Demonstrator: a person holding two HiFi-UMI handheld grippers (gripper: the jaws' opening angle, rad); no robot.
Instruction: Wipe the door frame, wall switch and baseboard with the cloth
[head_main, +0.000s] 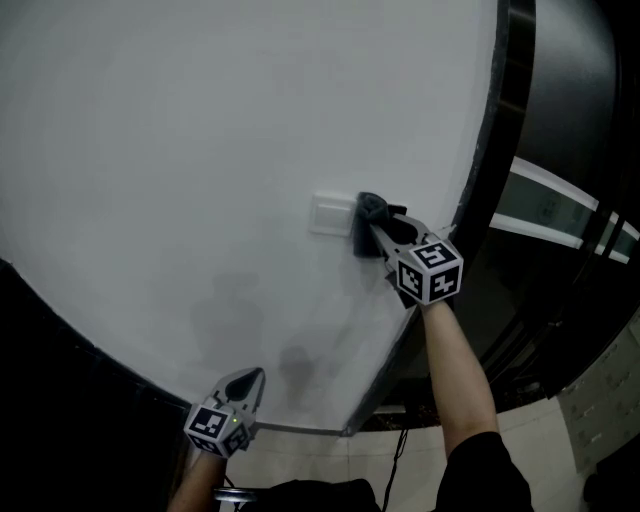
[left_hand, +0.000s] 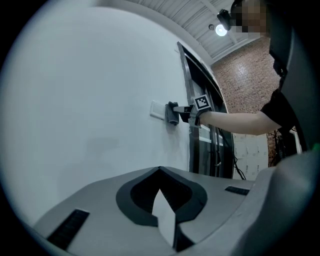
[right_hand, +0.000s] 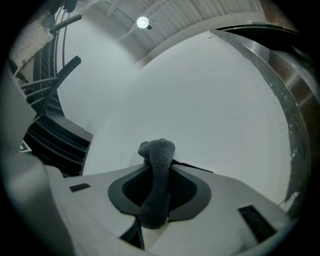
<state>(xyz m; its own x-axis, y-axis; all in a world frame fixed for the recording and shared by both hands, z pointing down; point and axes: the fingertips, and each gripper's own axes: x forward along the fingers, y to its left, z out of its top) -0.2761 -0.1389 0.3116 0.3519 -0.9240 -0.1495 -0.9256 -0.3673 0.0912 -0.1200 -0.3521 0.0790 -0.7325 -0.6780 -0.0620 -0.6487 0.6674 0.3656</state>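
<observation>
The cloth is pinched in the right gripper & pressed at the wall switch edge for wiping (left gripper, jaws together & empty, is held low, out of the way).

Your cloth is a dark grey, fuzzy wad pinched in your right claw, and its bunched end presses against the right edge of the wall switch. The switch is a white plate set flat on the pale wall. The dark door frame runs along the wall's edge near the switch, on its right.
</observation>
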